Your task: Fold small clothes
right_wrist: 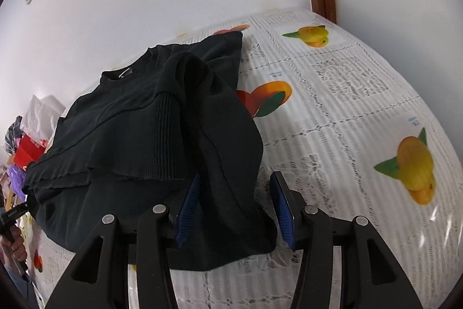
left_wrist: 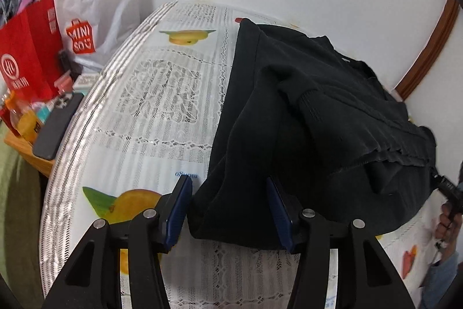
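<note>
Black sweater (left_wrist: 303,112), part-folded, ribbed cuff on top, lying on lace-and-fruit-print tablecloth (left_wrist: 162,94) against a white wall. Left gripper (left_wrist: 228,210): jaws apart, blue pads either side of the sweater's near left corner, not pressing it. Right gripper (right_wrist: 234,207): jaws apart, near right corner between the pads, unclamped. Beside the table: red shopping bag (left_wrist: 29,54), white Miniso bag (left_wrist: 95,10), dark phone (left_wrist: 56,128).

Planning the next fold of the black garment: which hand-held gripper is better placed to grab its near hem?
Roughly even, slightly left: the left hand-held gripper has the black knit garment corner between open jaws; the right hand-held gripper also straddles a corner.
</note>
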